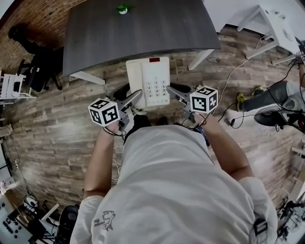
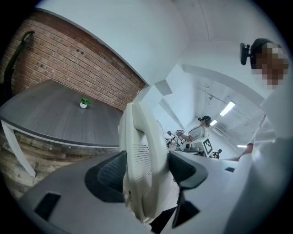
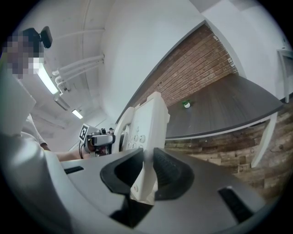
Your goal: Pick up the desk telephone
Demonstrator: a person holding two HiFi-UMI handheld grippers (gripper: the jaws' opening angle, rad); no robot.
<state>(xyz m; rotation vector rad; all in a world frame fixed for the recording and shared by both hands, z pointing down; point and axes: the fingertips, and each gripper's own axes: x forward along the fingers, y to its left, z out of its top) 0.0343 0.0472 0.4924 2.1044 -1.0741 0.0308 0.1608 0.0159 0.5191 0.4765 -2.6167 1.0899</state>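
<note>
At the bottom of the head view is the person's white T-shirt, with both forearms reaching up the frame. Just above it sit the two marker cubes, the left cube at centre left and the right cube at centre right.

The left gripper and the right gripper angle inward toward the phone, which hangs between them at the centre of the frame, keypad up and handset along its left side. It is held above the wooden floor, its far end overlapping the desk's near edge in the picture.

In the left gripper view the jaws are clamped on the thick handset side of the phone, both ribbed pads pressed against it. In the right gripper view the jaws are squeezed onto the thin right edge of the phone, with pads touching both faces and the keypad facing left.

Beyond the phone, the grey desk fills the upper middle of the head view. A small green thing sits near its far edge. A brick wall and a black chair are at upper left, and a white table is at upper right.
</note>
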